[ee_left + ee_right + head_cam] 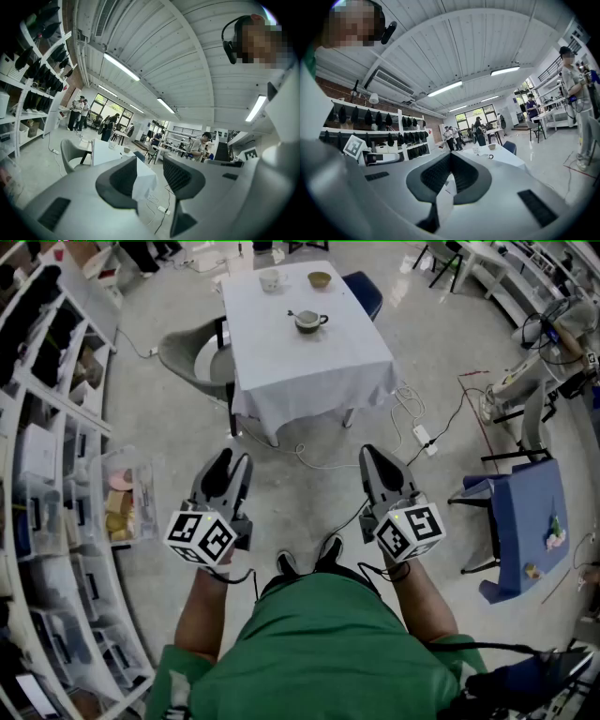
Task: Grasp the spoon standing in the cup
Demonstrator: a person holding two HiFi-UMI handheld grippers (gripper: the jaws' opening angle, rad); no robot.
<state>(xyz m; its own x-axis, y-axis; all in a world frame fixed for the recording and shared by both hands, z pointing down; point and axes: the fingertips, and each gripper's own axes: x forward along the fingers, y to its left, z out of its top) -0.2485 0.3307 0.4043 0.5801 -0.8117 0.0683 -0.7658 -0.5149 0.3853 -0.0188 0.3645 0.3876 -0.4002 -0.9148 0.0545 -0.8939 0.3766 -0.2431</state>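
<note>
A dark cup (307,322) with a spoon (293,314) standing in it sits on the white-clothed table (309,362), far ahead of me. Both grippers hang over the floor well short of that table. My left gripper (231,465) is open, and only the distant table shows between its fingers (121,180). My right gripper (378,463) has its tips closed together with nothing in them (451,157). In the right gripper view the cup (489,156) appears small, beyond the jaws.
A white cup (271,279) and a bowl (320,279) stand at the table's far end. A grey chair (192,357) is at its left, a blue chair (366,292) behind. Shelves (47,474) line the left, a blue table (530,521) the right. Cables and a power strip (424,438) lie on the floor.
</note>
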